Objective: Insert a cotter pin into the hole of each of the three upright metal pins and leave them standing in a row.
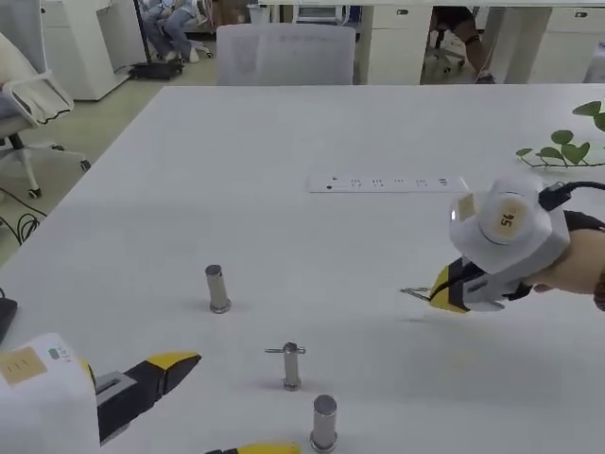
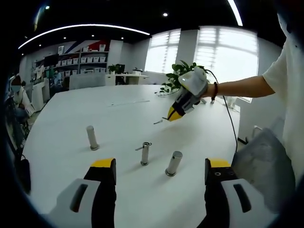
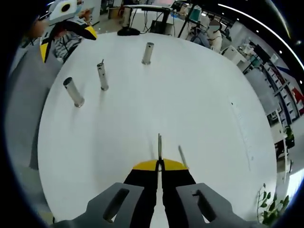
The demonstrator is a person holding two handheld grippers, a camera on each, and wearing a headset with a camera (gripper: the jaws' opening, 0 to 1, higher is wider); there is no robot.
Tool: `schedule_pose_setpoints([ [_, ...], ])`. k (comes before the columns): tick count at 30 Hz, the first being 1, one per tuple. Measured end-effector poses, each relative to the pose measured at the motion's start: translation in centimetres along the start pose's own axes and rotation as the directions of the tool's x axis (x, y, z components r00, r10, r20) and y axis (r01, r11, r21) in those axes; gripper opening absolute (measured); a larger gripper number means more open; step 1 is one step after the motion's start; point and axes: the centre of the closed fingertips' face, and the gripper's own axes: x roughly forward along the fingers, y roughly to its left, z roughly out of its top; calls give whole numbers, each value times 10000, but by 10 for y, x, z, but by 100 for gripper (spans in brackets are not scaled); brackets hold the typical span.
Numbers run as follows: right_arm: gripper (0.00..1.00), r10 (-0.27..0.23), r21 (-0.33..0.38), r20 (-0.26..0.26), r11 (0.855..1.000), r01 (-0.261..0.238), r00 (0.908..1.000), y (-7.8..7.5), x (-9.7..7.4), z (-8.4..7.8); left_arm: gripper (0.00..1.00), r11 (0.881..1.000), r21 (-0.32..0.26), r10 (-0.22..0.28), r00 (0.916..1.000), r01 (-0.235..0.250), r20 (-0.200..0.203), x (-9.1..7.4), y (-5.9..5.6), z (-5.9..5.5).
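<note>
Gripping a cotter pin (image 3: pixel 159 145), right tool (image 3: pixel 159 165) hovers over table (image 3: pixel 190 85).

Shiny metal pins (image 1: pixel 218 288) on matt white table (image 1: pixel 312 246)

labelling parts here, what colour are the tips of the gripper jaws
Yellow tips on black jaws, clearest on the left gripper in the left gripper view.
</note>
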Motion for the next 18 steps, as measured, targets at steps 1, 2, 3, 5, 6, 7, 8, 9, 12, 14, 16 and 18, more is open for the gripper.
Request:
schedule_pose_setpoints([
  [1,3,-49,-75,91,10000,49,9999,2,-3,4,75,10000,-79,-26,10000,26,57,0,0,1],
  [2,3,-67,-136,158,9999,69,9999,4,-5,7,73,9999,-132,-51,9999,52,86,0,-1,2],
  [3,3,-75,-195,231,9998,79,9997,5,-7,9,73,9998,-182,-73,9999,75,115,0,-1,3],
  [5,3,-106,-360,424,9993,122,9990,9,-11,16,71,9995,-294,-142,9998,147,167,0,-2,5],
  [6,3,-129,-442,577,9989,155,9982,11,-13,20,70,9993,-334,-178,9997,184,185,1,-3,6],
  [7,3,-142,-531,699,9984,179,9975,13,-15,23,69,9991,-376,-207,9995,215,221,1,-4,8],
  [8,3,-139,-576,763,9982,183,9970,15,-17,26,68,9985,-481,-251,9992,265,307,1,-5,10],
  [9,3,-169,-643,809,9977,221,9966,16,-18,27,68,9978,-585,-286,9989,307,370,2,-6,11],
  [12,3,-217,-823,1097,9961,308,9937,21,-22,35,62,9952,-868,-409,9973,462,617,3,-8,16],
  [14,3,-204,-952,1259,9949,325,9918,26,-24,41,58,9930,-1050,-472,9960,550,753,3,-10,19],
  [16,3,-195,-1068,1433,9937,350,9895,31,-26,46,56,9898,-1270,-541,9948,648,861,5,-12,22],
  [18,3,-173,-1193,1623,9922,370,9866,38,-29,52,55,9878,-1397,-559,9944,682,900,5,-12,23],
])
